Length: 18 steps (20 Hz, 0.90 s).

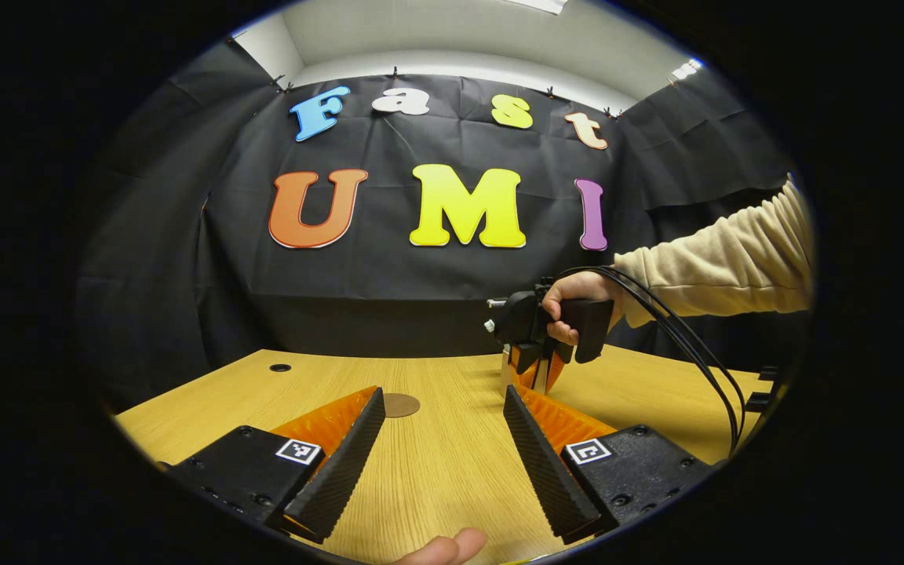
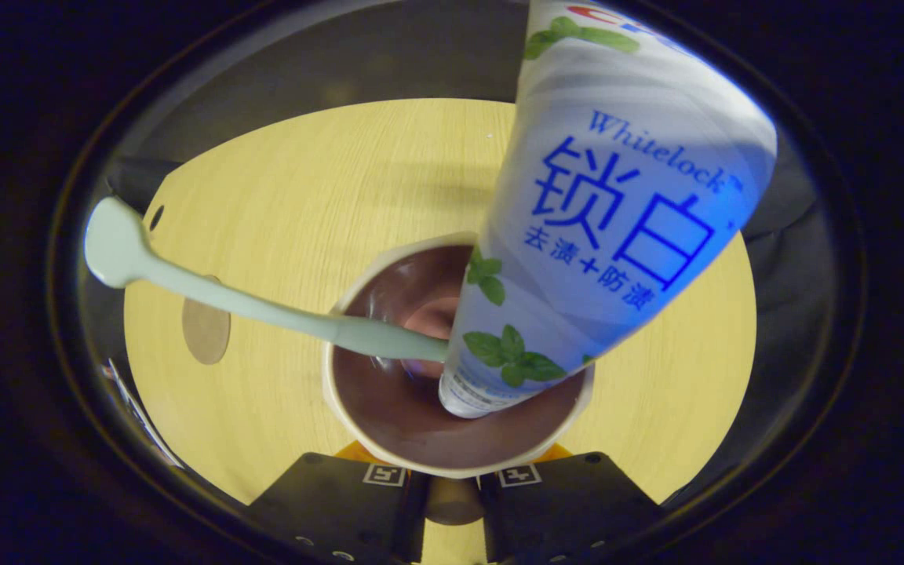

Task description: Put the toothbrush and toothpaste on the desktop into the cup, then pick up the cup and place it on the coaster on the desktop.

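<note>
Holding the cup [image 2: 452,408] by its near rim, right hand-held gripper [image 2: 452,490] hovers over the bench [image 2: 279,196]; toothbrush [image 2: 248,302] and toothpaste [image 2: 577,259] lean inside, top-heavy, may tip. Coaster [image 1: 400,405] lies apart. Left hand-held gripper [image 1: 440,451] gapes wide, idle.

My left gripper [image 1: 442,463] view looks low and level across the desktop [image 1: 436,471] toward the booth wall. My right gripper [image 2: 452,502] view looks straight down, very close above the cup [image 2: 389,424]. Both share the desktop and coaster [image 1: 401,405].
</note>
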Tool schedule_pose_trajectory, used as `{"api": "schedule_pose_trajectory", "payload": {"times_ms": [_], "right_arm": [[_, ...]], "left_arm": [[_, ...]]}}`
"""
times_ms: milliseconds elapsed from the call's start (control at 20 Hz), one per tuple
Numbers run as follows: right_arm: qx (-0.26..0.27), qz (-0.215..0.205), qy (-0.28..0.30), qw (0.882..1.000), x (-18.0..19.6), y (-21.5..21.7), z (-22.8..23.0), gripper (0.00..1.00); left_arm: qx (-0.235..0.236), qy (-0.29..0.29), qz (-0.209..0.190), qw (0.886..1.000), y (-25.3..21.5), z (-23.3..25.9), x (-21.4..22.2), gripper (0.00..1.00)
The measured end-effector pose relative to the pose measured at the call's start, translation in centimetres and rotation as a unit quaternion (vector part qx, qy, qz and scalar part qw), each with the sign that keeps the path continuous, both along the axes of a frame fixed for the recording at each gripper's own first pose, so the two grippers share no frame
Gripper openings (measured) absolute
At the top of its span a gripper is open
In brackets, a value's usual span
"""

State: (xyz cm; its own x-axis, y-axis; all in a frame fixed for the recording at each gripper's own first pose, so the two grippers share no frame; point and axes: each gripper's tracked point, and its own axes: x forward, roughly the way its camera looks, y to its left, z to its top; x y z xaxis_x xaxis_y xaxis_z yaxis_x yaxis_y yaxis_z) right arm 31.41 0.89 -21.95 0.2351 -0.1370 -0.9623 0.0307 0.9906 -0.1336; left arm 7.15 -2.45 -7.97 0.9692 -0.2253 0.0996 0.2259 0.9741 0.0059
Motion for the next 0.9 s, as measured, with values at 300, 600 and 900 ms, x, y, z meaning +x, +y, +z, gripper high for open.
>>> {"api": "schedule_pose_trajectory", "payload": {"times_ms": [300, 600, 900], "right_arm": [[0.006, 0.0, -0.016, 1.0, 0.2, 0.3, 1.6, 0.27], [0.01, 0.02, -0.031, 0.999, -0.1, 2.5, 2.8, 0.27], [0.02, 0.061, -0.027, 0.998, -0.6, 8.7, 3.4, 0.26]], "left_arm": [[0.004, -0.005, -0.002, 1.0, 0.0, 0.2, -0.1, 0.97], [0.004, -0.016, 0.001, 1.0, 1.3, 0.6, -0.9, 0.97], [-0.004, -0.017, 0.012, 1.0, 3.3, 0.5, -1.8, 0.97]]}}
